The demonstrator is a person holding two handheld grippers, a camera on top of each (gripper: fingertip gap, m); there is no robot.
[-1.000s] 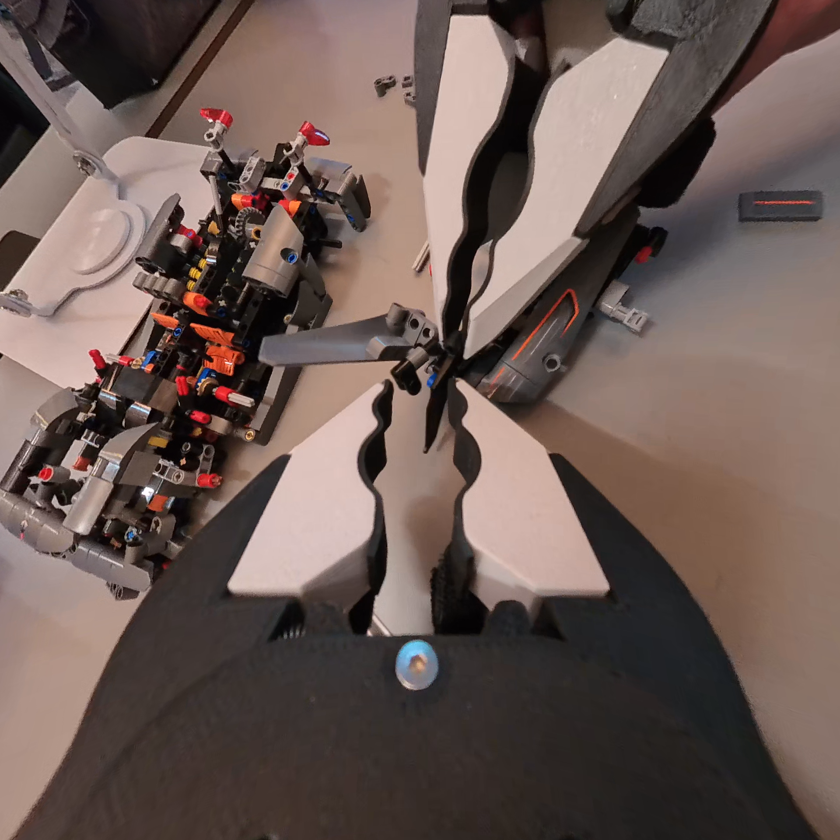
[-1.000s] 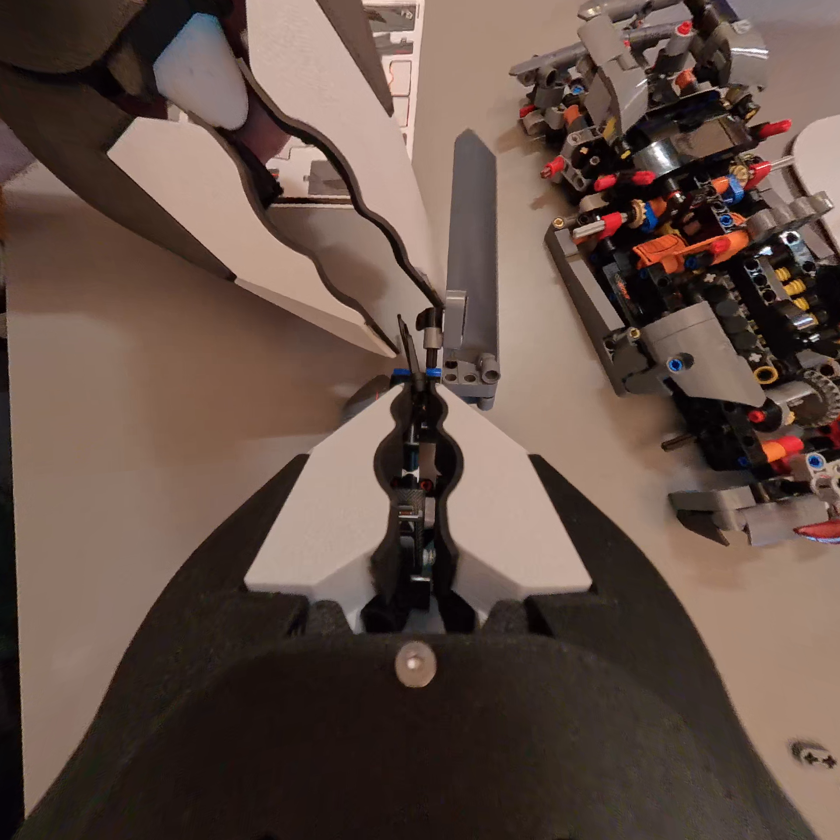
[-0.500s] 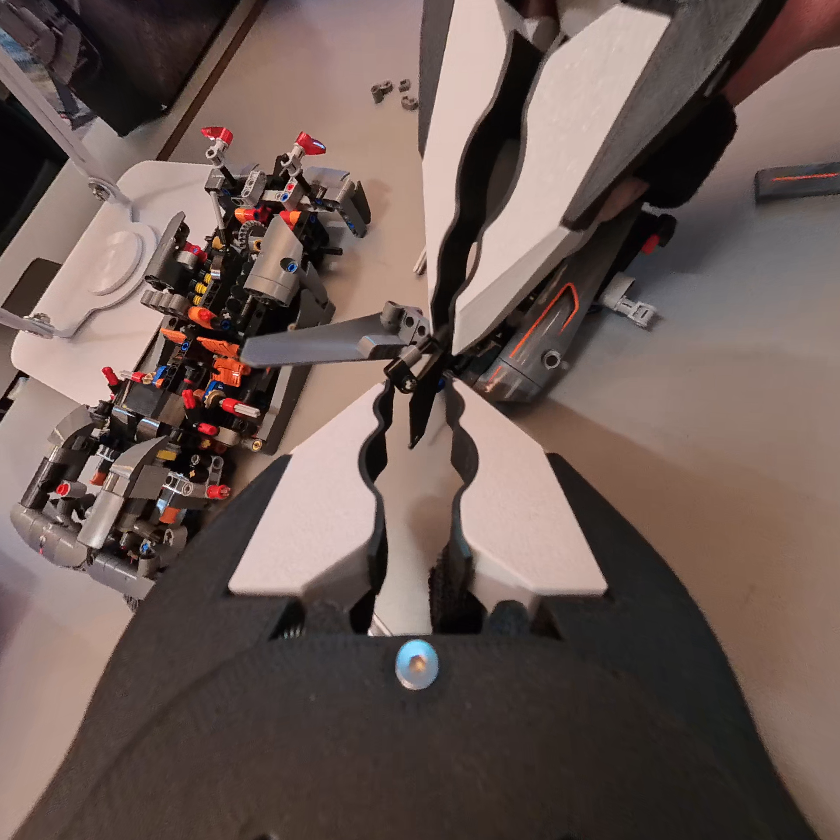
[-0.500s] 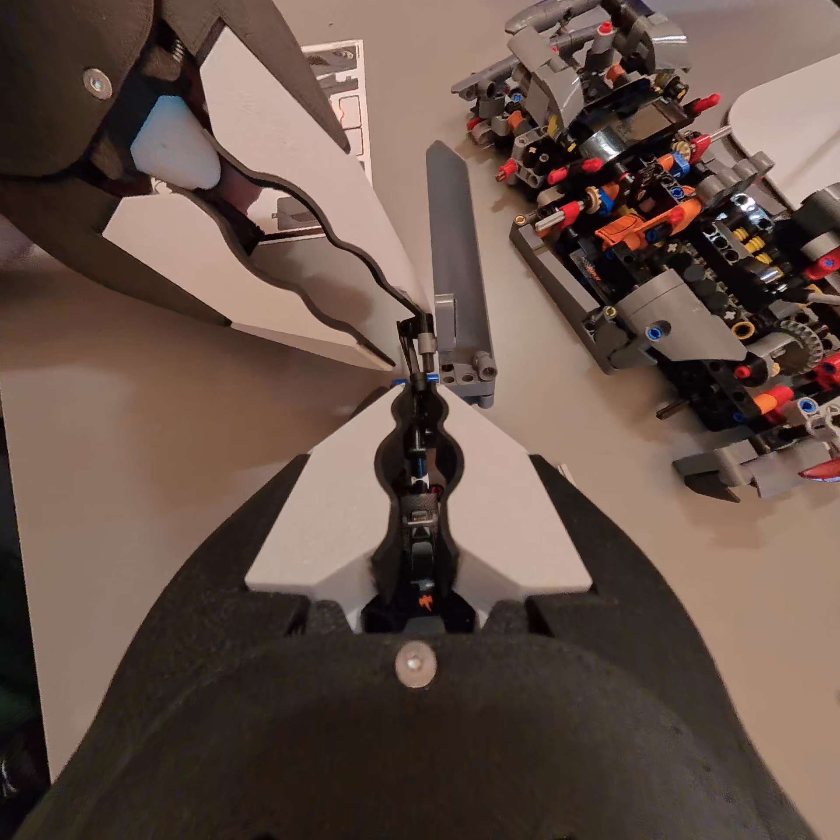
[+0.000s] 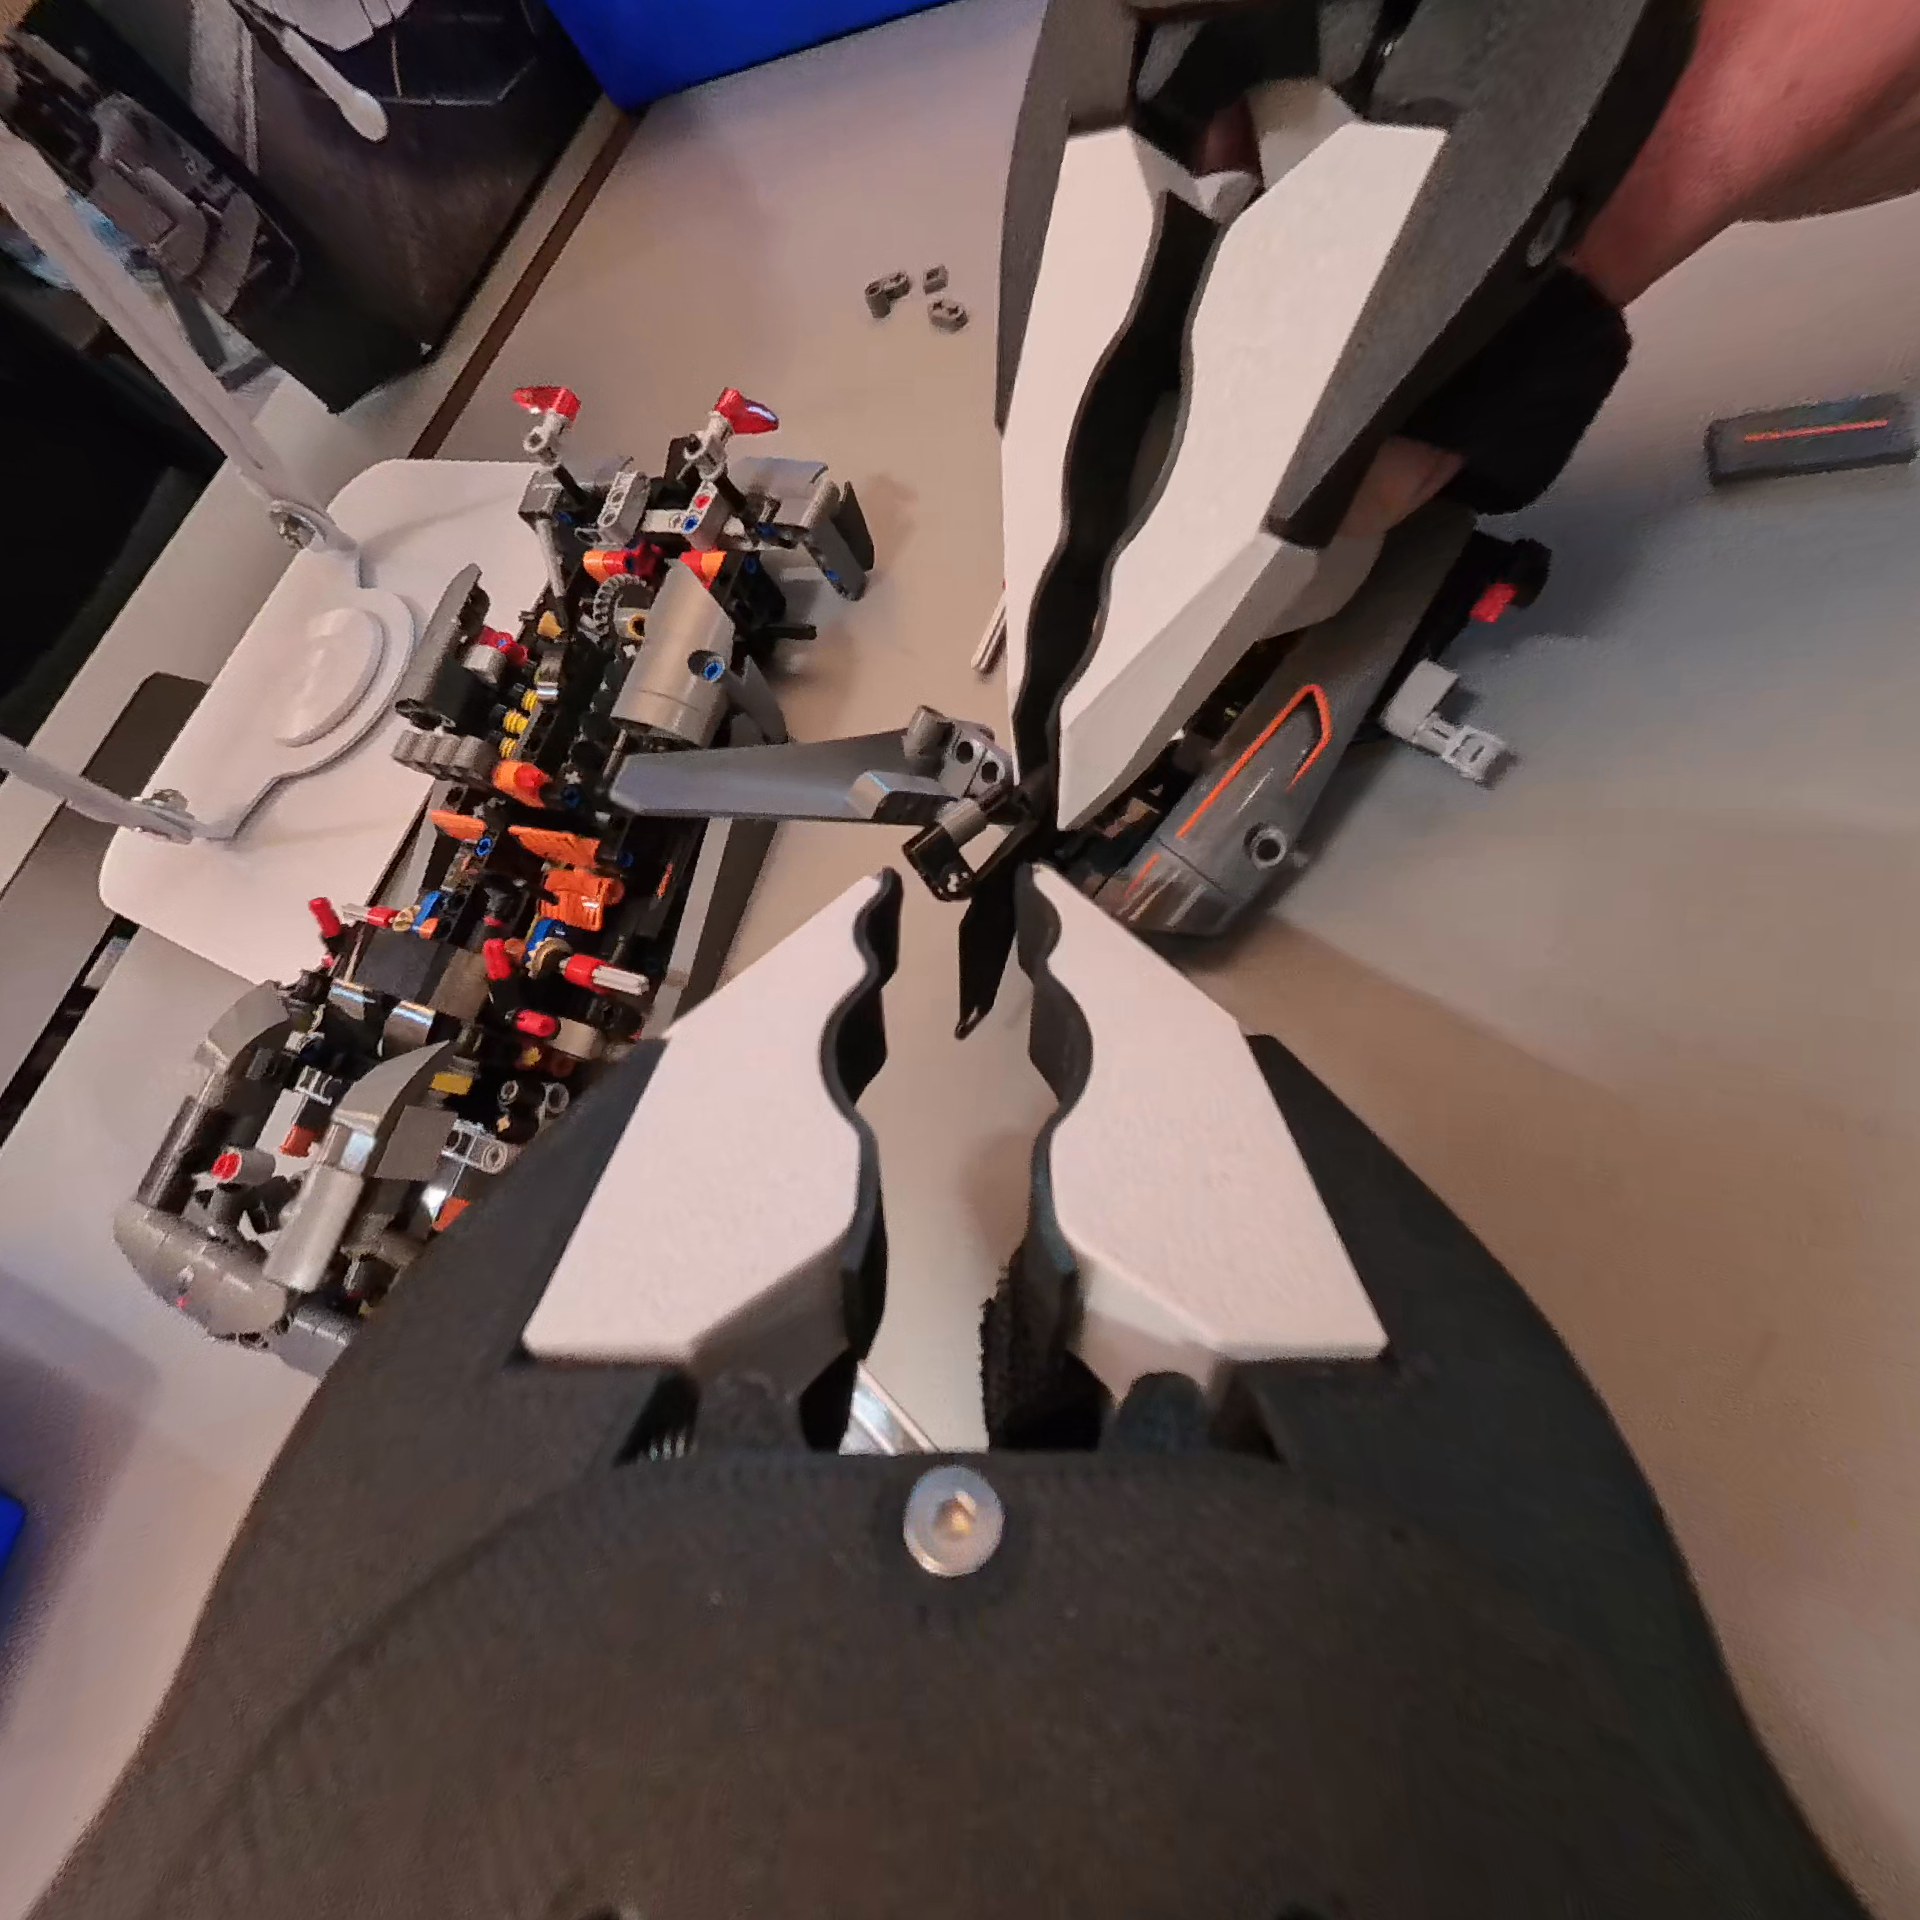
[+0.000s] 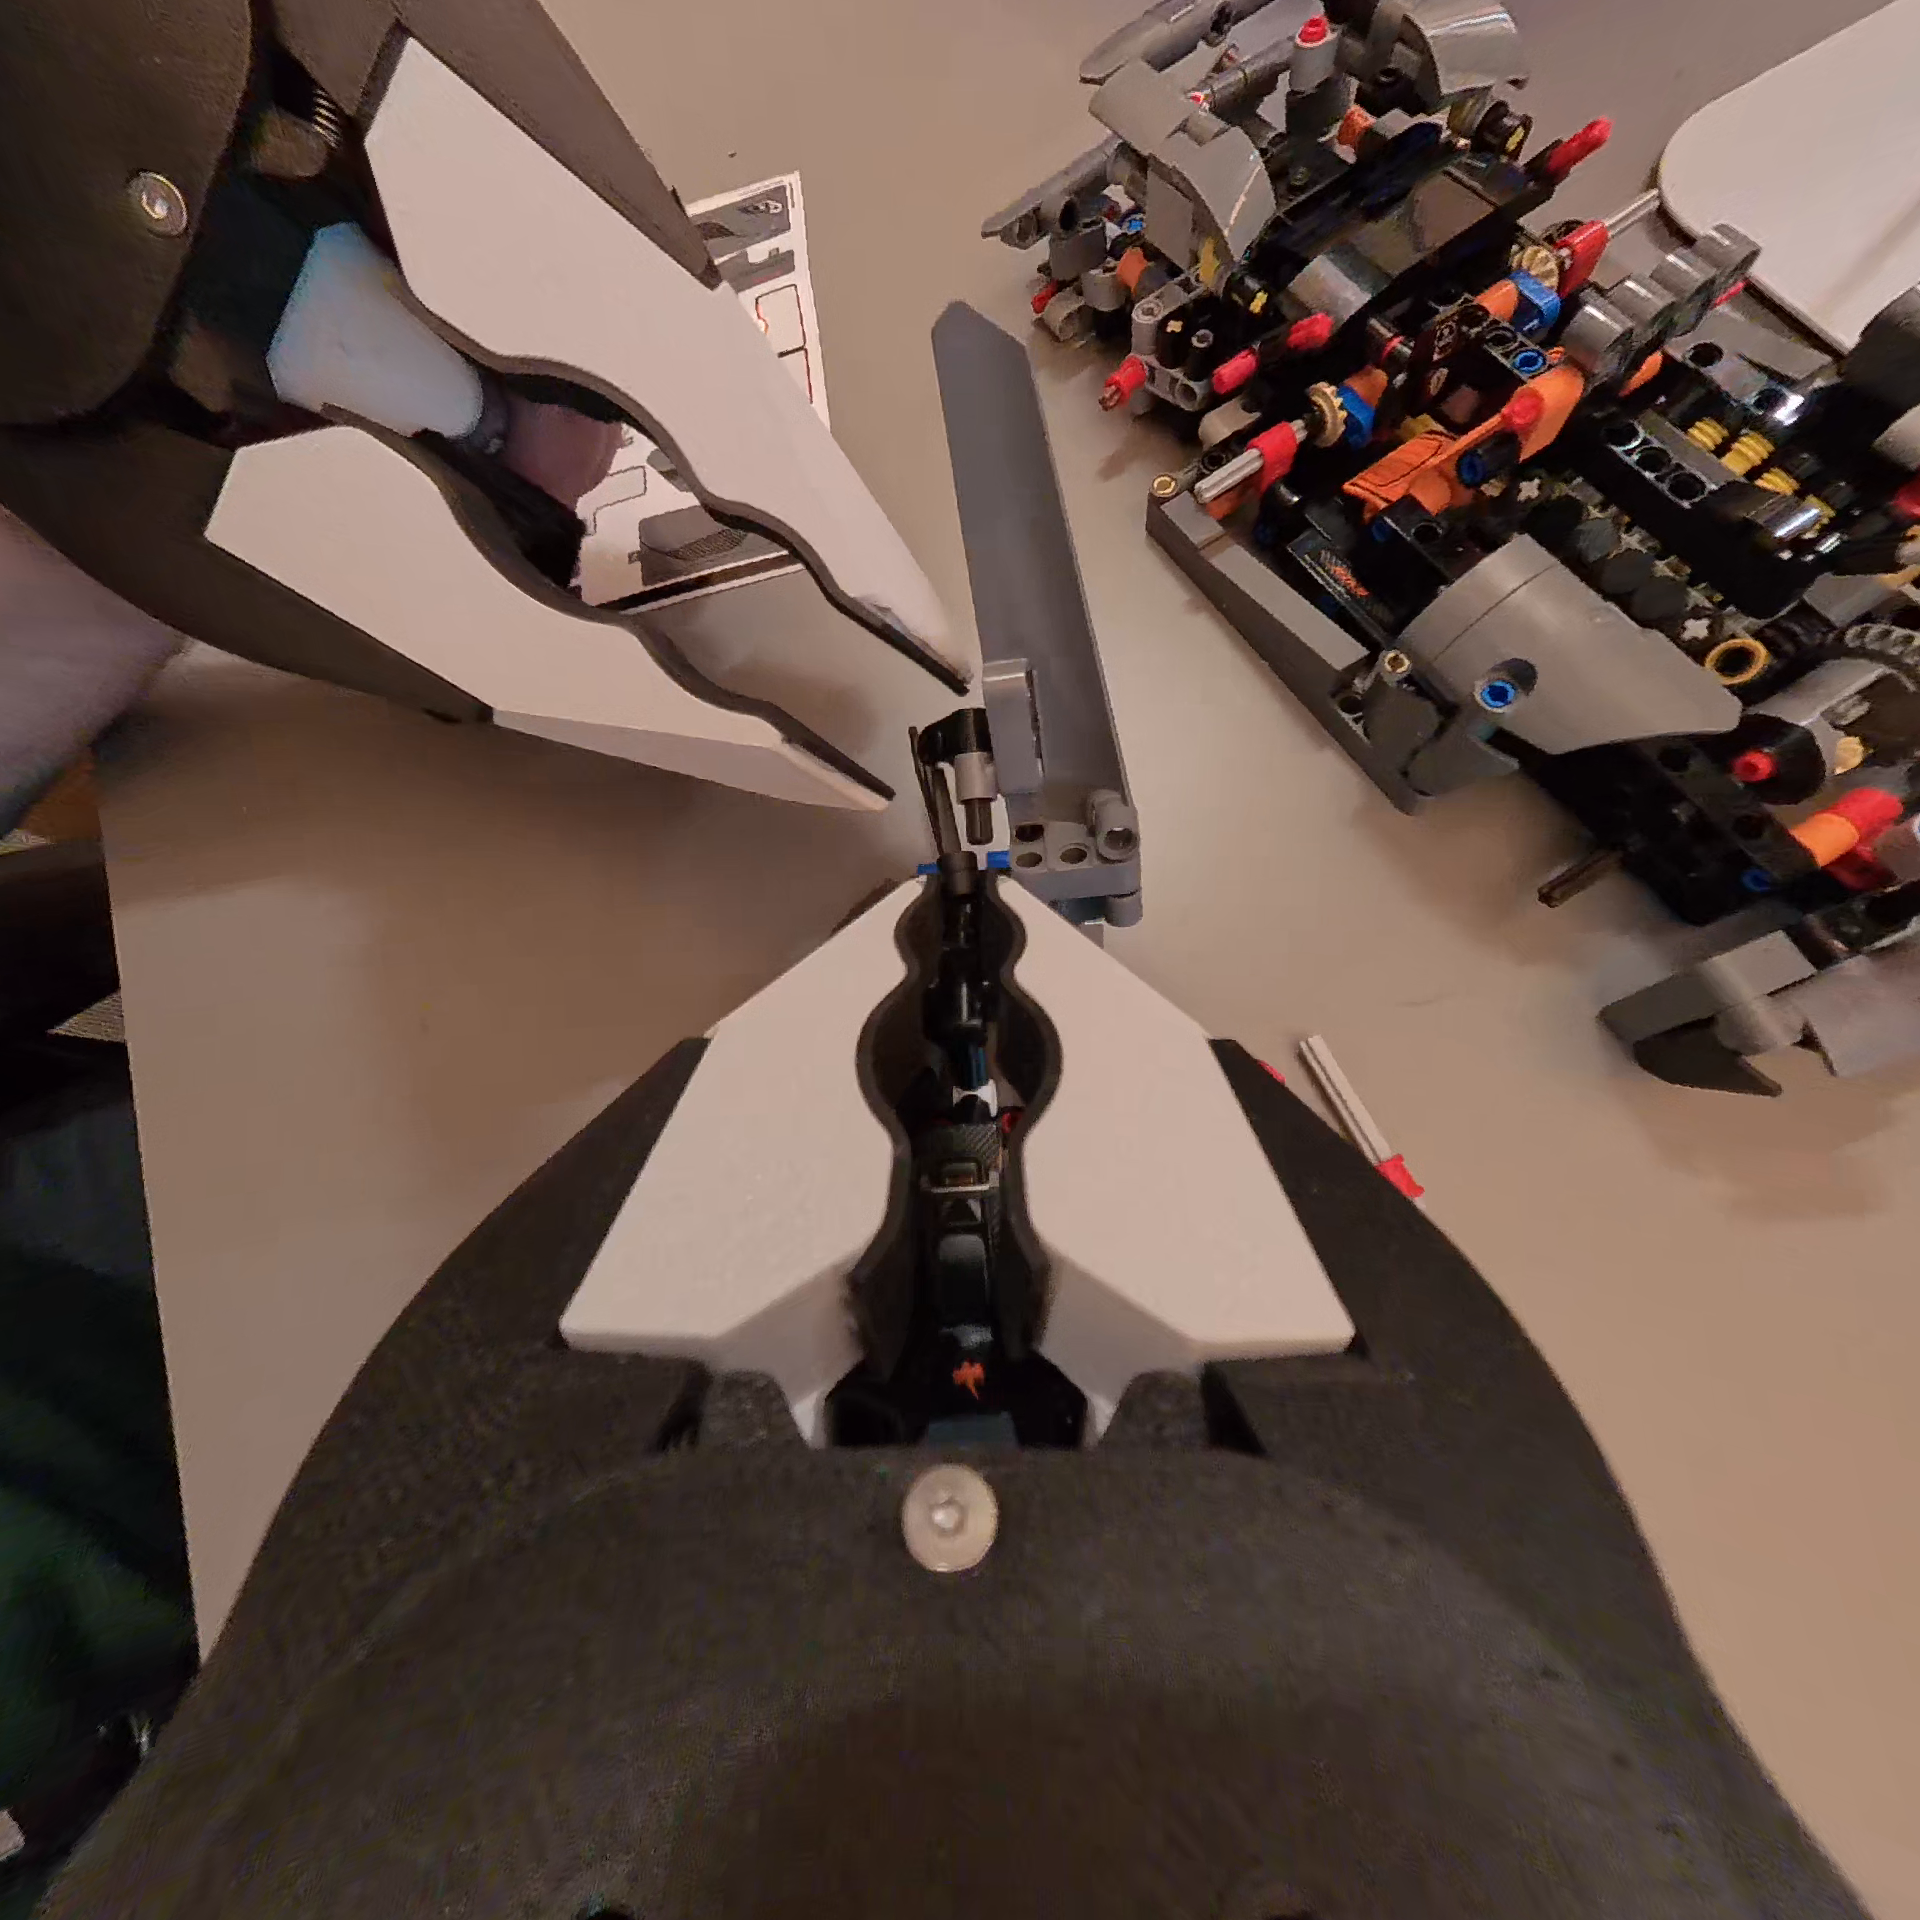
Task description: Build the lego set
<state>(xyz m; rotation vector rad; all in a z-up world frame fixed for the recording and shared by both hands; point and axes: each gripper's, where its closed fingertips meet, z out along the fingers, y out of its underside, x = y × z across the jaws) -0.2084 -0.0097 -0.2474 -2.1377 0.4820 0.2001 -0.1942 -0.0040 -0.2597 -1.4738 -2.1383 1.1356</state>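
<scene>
Chassis (image 5: 499, 862) largely built, resting on bench (image 5: 1558, 1039); grey panel subassembly (image 6: 1023, 582) pinched in right tool (image 6: 961, 883), not yet mounted; left tool (image 5: 951, 894) spread, close by.

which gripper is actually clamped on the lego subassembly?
The right gripper: it is shut on the dark subassembly with the long grey panel. The left gripper is open and holds nothing.
</scene>
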